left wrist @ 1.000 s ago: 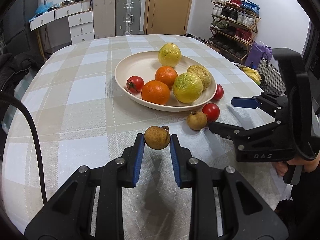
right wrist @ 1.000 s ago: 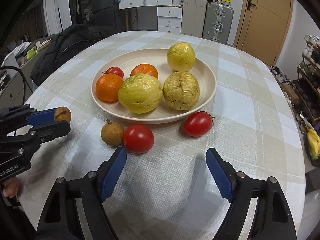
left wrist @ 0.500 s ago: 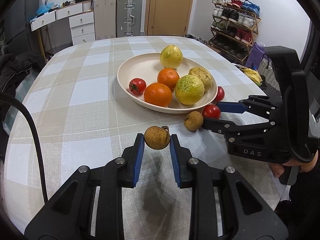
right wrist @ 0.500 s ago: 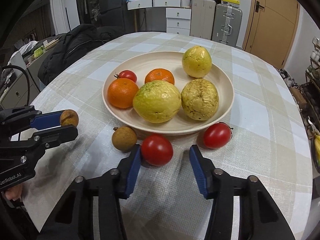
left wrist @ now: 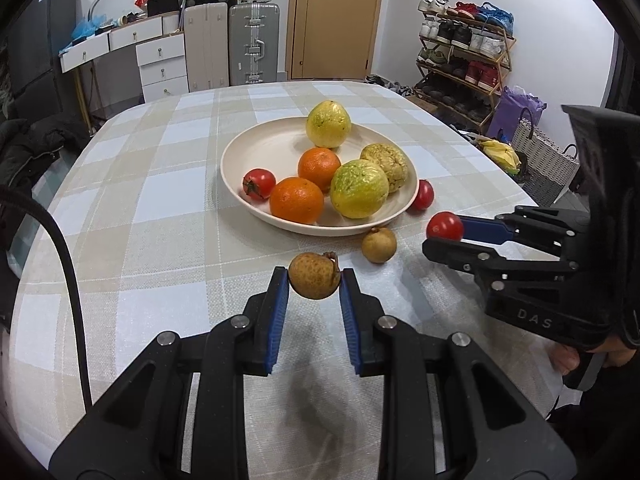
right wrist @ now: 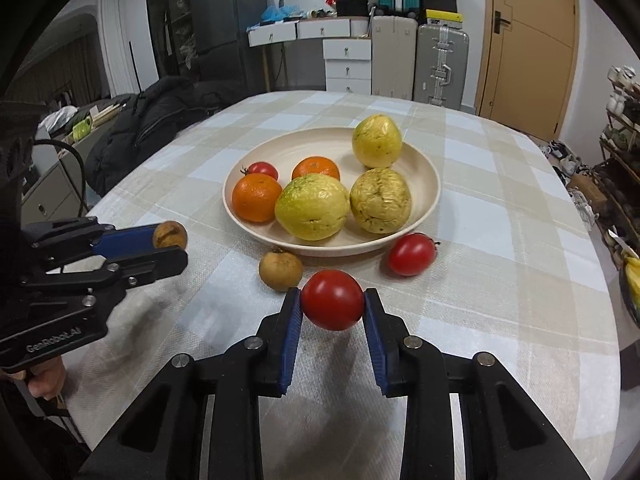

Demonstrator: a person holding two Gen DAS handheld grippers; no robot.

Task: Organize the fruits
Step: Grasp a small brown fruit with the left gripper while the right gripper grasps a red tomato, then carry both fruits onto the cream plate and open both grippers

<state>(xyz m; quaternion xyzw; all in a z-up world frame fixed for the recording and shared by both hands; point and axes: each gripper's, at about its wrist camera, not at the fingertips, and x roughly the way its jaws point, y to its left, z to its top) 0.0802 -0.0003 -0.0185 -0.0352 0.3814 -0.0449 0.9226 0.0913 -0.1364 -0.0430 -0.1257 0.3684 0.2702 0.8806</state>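
Note:
My left gripper [left wrist: 315, 282] is shut on a small brown longan [left wrist: 314, 275] and holds it above the checked tablecloth. My right gripper [right wrist: 332, 304] is shut on a red tomato [right wrist: 332, 299], lifted off the table near the plate. The cream plate [left wrist: 256, 136] holds two oranges, three yellow-green guavas and a small tomato [left wrist: 259, 183]. A second longan [left wrist: 379, 244] and a second red tomato [right wrist: 412, 254] lie on the cloth by the plate's near rim. The right gripper with its tomato [left wrist: 445, 226] shows in the left view, the left gripper with its longan [right wrist: 170, 235] in the right view.
The table edge curves around close on both sides. A dark jacket [right wrist: 152, 120] lies on a seat beyond the left edge. Drawers and suitcases [left wrist: 254, 44] stand at the back wall, a shoe rack [left wrist: 464, 56] to the right.
My right gripper moved in, closed on the red tomato beside the loose longan and lifted it off the cloth. The left gripper kept holding its longan almost still.

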